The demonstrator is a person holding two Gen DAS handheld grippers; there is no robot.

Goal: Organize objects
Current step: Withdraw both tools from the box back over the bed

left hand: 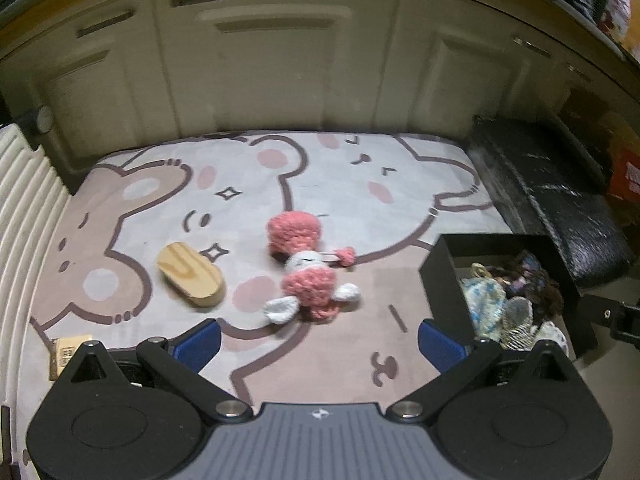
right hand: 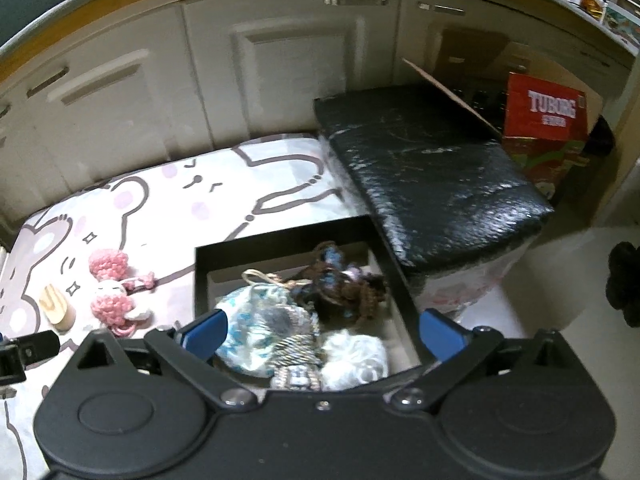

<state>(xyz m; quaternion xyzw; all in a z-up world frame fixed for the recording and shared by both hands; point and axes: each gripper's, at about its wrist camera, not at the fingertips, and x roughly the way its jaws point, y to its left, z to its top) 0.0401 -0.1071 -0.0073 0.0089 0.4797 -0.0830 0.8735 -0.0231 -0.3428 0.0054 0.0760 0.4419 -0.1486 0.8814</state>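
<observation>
Nearby, fuzzy pink crocheted doll (left hand: 310,268) beside smooth oval wooden block (left hand: 190,278).

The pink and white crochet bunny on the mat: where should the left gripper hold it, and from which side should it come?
Grip the pink crochet bunny across its round pink body, probably from above. It lies flat on the cartoon mat, head away, so the body is the nearer bulk. The open left gripper already faces it; the wooden block lies apart.
</observation>
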